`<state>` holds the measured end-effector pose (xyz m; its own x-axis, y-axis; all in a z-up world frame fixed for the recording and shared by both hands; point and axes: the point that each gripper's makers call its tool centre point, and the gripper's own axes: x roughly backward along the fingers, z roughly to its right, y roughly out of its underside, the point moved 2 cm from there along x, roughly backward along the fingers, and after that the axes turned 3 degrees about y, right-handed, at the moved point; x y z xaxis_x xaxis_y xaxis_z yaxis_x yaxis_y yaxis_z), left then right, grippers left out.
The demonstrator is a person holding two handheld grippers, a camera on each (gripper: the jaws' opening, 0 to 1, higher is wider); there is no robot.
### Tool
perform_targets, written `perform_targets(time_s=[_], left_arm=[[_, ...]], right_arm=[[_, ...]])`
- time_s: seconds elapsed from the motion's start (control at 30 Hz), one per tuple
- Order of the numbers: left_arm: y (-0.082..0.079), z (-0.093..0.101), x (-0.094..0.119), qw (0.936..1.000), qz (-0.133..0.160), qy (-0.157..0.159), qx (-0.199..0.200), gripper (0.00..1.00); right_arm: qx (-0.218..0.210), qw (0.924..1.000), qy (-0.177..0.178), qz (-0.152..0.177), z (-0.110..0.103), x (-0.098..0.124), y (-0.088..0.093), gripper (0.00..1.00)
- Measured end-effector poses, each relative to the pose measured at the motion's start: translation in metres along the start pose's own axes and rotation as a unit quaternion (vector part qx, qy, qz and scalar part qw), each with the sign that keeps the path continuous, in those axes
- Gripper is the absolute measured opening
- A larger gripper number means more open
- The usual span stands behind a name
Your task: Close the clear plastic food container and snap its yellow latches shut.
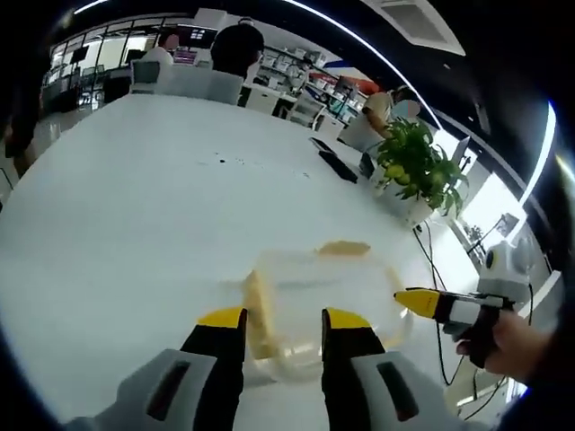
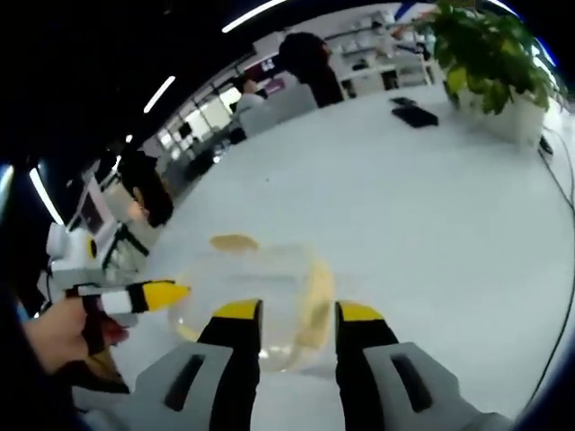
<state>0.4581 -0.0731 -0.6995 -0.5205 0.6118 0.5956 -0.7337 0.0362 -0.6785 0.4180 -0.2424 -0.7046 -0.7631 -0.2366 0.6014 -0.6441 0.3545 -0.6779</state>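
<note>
White office table (image 1: 135,197) stretches toward a potted plant (image 1: 418,166); the clear container (image 1: 314,301) with yellow latches (image 1: 344,248) sits near you. Your left gripper (image 1: 284,323) and right gripper (image 2: 296,319) both hover spread at the container's opposite sides.

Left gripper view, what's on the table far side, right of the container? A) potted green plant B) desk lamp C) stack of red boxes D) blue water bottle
A: a potted green plant with yellowish fruit stands on the white table, beyond and to the right of the clear container.
</note>
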Motion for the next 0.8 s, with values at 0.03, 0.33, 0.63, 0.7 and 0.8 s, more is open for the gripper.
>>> perform_targets(time_s=[0.03, 0.33, 0.63, 0.7, 0.8], left_arm=[[0.0002, -0.0003, 0.0000, 1.0000, 0.002, 0.001, 0.005, 0.26], [0.0011, -0.0025, 0.0001, 0.9991, 0.008, 0.007, 0.041, 0.21], [0.0038, 0.0004, 0.0000, 0.9997, -0.005, 0.005, 0.021, 0.28], [0.0044, 0.0002, -0.0003, 0.9996, -0.005, 0.005, 0.026, 0.28], [0.0040, -0.0004, -0.0003, 0.9997, -0.004, 0.003, 0.025, 0.28]], right_arm=[[-0.009, 1.0000, 0.004, 0.000, 0.0001, 0.0001, 0.0002, 0.28], [-0.019, 0.9998, 0.005, -0.003, 0.0007, -0.0006, 0.0018, 0.27], [-0.033, 0.9994, -0.001, -0.003, 0.0001, -0.0004, 0.0044, 0.28], [-0.033, 0.9995, -0.001, -0.002, -0.0005, -0.0006, 0.0046, 0.28], [-0.032, 0.9995, 0.000, -0.004, -0.0012, -0.0010, 0.0049, 0.28]])
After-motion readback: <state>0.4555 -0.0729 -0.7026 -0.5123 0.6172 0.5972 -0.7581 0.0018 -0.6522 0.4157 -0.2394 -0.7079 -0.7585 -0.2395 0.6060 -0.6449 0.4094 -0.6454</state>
